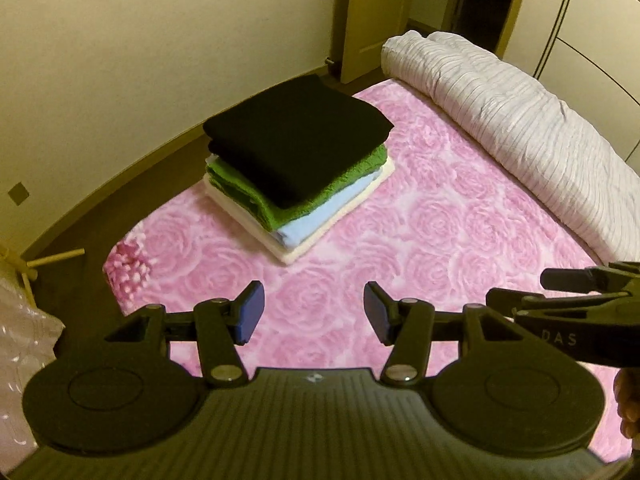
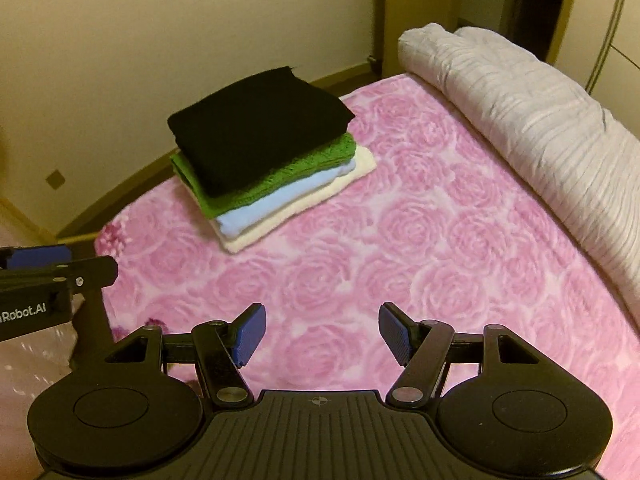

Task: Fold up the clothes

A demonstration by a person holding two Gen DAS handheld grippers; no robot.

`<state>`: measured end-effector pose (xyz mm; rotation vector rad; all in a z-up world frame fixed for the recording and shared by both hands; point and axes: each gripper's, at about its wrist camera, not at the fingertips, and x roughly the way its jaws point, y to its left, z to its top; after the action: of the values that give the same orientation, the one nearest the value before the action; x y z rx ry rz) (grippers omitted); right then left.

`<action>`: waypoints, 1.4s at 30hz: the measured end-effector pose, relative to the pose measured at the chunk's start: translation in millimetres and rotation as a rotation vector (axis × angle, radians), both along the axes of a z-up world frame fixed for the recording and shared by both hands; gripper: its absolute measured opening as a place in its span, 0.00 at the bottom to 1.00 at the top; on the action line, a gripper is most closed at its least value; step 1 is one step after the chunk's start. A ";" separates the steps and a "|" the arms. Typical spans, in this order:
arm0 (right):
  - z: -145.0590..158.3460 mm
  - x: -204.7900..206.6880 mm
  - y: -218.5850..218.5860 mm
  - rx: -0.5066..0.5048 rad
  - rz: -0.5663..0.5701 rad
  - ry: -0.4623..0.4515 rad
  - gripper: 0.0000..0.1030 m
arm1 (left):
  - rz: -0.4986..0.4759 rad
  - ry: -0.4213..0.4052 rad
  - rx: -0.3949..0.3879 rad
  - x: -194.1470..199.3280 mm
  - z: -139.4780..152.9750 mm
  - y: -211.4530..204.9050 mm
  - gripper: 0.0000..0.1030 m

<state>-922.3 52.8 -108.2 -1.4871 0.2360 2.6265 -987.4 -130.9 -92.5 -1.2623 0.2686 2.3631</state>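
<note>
Bed (image 1: pixel 400 216): covered by a pink rose-patterned blanket; fills most of both wrist views.

Duvet (image 1: pixel 520 120): pale, striped, rolled lengthwise along the bed's far right edge.

Stack of clothes (image 1: pixel 296 164): 4 folded pieces lying on the blanket near the bed's left edge, well apart from both grippers. Top piece black (image 2: pixel 256 136), then green (image 2: pixel 280 182), then light blue (image 2: pixel 280 204), cream (image 2: pixel 304 204) at the bottom. Edges are stepped, each lower layer showing at the near corner; folds flat and neat.

Left gripper (image 1: pixel 314 316): angled downward over the near part of the blanket, jaws spread apart, nothing between the blue pads.

Right gripper (image 2: pixel 322 334): beside the left one, likewise tilted downward over bare blanket, jaws spread wide and empty. Its side shows at the right edge of the left wrist view.
</note>
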 end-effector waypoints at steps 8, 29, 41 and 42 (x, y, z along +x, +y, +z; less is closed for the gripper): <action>-6.0 -19.3 20.7 -0.016 0.062 -0.003 0.64 | 0.040 0.001 -0.014 0.4 -2.5 20.1 0.50; -32.3 -58.8 46.9 -0.053 0.092 -0.052 0.64 | 0.074 -0.058 -0.050 -22.0 -33.7 46.8 0.50; -46.9 -77.8 61.6 -0.062 0.070 -0.080 0.64 | 0.067 -0.086 -0.057 -42.3 -55.5 63.4 0.50; -48.2 -79.1 63.1 -0.063 0.068 -0.083 0.64 | 0.067 -0.090 -0.057 -44.2 -57.6 64.8 0.50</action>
<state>-1001.4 115.9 -156.4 -1.6482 0.2674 2.6248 -1031.6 -66.1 -150.1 -1.4211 0.2706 2.3612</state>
